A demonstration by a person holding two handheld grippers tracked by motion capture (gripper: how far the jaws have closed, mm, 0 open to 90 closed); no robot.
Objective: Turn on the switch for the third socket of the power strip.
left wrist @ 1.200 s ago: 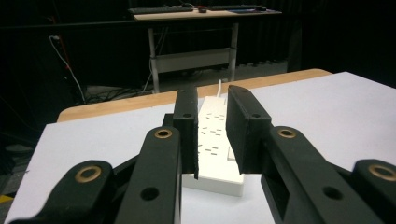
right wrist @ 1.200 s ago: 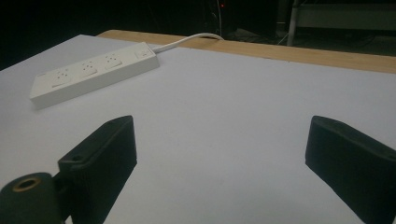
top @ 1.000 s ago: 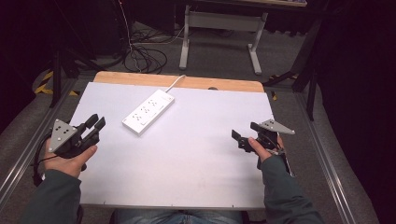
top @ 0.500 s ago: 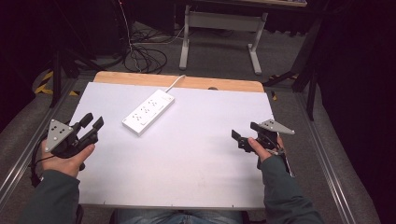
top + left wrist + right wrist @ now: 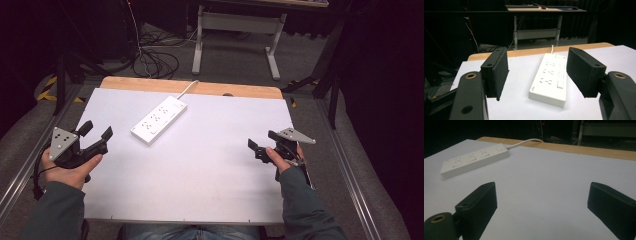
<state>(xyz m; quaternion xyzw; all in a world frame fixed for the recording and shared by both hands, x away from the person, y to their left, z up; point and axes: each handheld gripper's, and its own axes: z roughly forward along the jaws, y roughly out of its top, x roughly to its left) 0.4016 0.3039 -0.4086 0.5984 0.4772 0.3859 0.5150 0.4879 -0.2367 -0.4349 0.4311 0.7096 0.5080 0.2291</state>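
We note a white table with a bare wooden strip along its far edge. One white power strip lies flat on the far left part of the surface, set at an angle, its white cord running off over the wooden strip. Nothing touches it.

The left gripper is held in the person's left hand at the table's left edge, raised off the surface. We record its jaws as spread wide with nothing between them. In the left gripper view, the power strip sits ahead of the gripper and appears in the gap between the two black pads, well clear of both. Its sockets face up and a row of switches runs down one side.

The right gripper is held in the right hand near the table's right edge, well apart from the power strip. We find its jaws likewise parted and holding nothing. In the right gripper view, bare white surface lies between the pads of that gripper, and the power strip rests farther off at upper left, its cord curving toward the wooden edge.

A grey three-cornered plate tops the left gripper.
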